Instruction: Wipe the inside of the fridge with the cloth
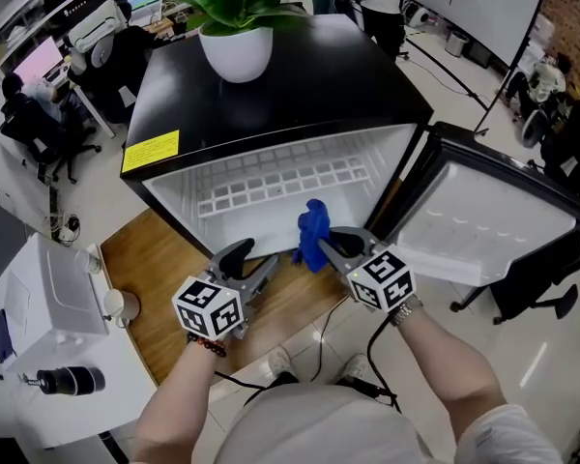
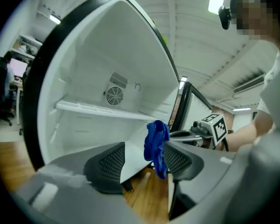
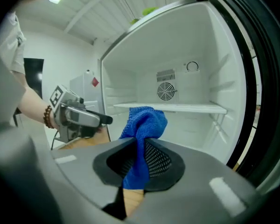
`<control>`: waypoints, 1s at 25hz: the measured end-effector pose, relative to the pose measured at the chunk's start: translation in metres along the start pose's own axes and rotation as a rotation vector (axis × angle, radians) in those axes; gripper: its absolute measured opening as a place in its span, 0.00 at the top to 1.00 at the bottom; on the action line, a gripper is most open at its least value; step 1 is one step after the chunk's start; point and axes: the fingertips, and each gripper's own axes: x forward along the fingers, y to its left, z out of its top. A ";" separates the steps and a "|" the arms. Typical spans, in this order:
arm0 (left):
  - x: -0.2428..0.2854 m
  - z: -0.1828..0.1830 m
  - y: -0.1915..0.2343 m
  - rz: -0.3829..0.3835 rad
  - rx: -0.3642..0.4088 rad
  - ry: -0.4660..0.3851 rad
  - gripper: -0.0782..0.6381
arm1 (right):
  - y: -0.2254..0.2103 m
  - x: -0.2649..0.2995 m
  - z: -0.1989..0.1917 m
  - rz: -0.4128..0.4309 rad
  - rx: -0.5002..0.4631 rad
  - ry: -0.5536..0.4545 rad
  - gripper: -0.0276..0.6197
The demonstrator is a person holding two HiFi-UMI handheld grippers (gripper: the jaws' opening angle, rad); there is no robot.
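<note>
The black fridge (image 1: pixel 271 104) stands open, its white inside (image 1: pixel 271 187) bare apart from one shelf (image 3: pixel 177 107). A blue cloth (image 1: pixel 313 234) hangs at the fridge's front lip, and my right gripper (image 1: pixel 331 245) is shut on it. In the right gripper view the cloth (image 3: pixel 144 125) is pinched between the two pads and sticks up past them. My left gripper (image 1: pixel 251 261) hovers just left of it, open wide. In the left gripper view the cloth (image 2: pixel 156 143) hangs beside the right-hand pad, with no pad pressing on it.
The fridge door (image 1: pixel 483 220) swings out to the right. A potted plant (image 1: pixel 237 27) sits on the fridge top. A white machine (image 1: pixel 39 298) and a cup (image 1: pixel 116 304) stand at the left. Wooden flooring (image 1: pixel 145 269) lies under the fridge. Desks and chairs fill the background.
</note>
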 end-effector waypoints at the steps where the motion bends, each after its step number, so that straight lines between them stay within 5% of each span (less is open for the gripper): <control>1: 0.005 0.001 -0.007 -0.044 -0.007 0.003 0.49 | 0.006 -0.005 0.005 0.033 -0.003 -0.012 0.88; 7: 0.021 0.008 -0.055 -0.279 0.007 0.024 0.42 | 0.039 -0.030 0.025 0.206 -0.004 -0.048 0.88; 14: 0.023 0.007 -0.099 -0.467 0.035 0.080 0.47 | 0.063 -0.050 0.027 0.365 0.003 -0.028 0.88; 19: 0.025 0.006 -0.111 -0.510 0.037 0.094 0.68 | 0.059 -0.057 0.026 0.376 0.020 -0.024 0.88; 25: 0.036 0.007 -0.109 -0.469 0.074 0.090 0.77 | 0.047 -0.056 0.023 0.300 0.011 -0.014 0.87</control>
